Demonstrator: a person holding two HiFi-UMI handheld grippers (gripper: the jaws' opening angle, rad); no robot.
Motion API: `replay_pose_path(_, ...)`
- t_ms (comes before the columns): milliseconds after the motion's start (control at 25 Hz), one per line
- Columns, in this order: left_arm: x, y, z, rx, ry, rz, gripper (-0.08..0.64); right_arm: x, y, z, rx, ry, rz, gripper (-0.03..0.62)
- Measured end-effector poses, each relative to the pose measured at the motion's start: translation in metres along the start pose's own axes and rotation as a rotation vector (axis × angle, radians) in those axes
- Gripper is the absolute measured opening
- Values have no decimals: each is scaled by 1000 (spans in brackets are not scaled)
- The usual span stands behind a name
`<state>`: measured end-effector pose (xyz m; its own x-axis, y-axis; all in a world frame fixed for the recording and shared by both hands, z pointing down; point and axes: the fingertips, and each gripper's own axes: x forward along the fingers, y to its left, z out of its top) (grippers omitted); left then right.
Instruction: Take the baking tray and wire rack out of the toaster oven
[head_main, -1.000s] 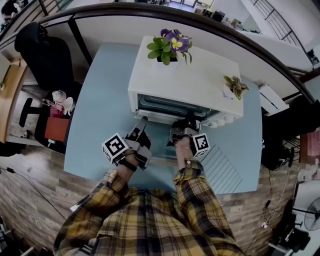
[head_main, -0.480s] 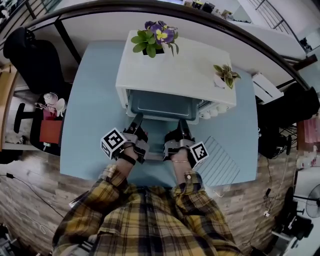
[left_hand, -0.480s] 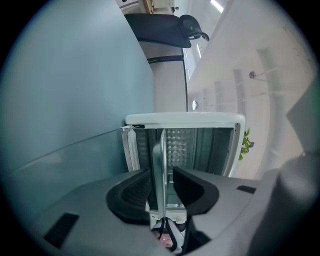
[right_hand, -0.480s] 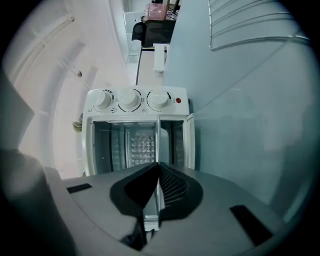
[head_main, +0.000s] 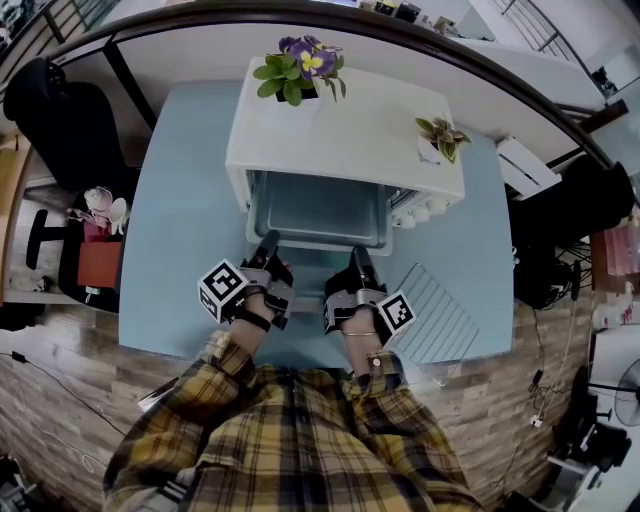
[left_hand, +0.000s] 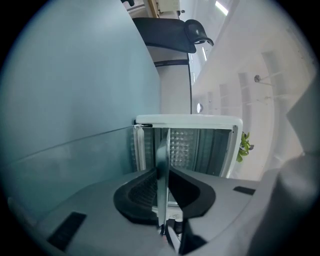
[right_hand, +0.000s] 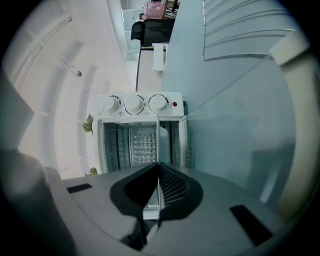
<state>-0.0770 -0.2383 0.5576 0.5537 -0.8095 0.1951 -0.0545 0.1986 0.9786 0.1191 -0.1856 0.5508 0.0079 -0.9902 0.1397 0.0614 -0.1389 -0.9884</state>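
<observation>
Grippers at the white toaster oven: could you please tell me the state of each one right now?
Left gripper: jaws have just been closing, shut on the front rim of the grey metal baking tray.
Right gripper: shut on the same rim.

An office-like workroom: a light-blue table (head_main: 175, 215) backs onto a long low desk partition (head_main: 190, 45), a black swivel chair (head_main: 62, 112) stands left of the table, and wood-plank floor (head_main: 55, 405) runs in front of it

Bright even light, fisheye-bent edges, dark corners; the left gripper (left_hand: 162, 172) looks soft up close.
</observation>
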Motion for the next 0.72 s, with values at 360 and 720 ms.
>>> replay_pose_path(360,-37,-1,-19,-5,-17,-24,67,-36,5,-2,-5,26,24,12)
replay_pose_path(720,-88,3,-52,-42,-61,-31,72,-87,12,-2,-12,91,44,9)
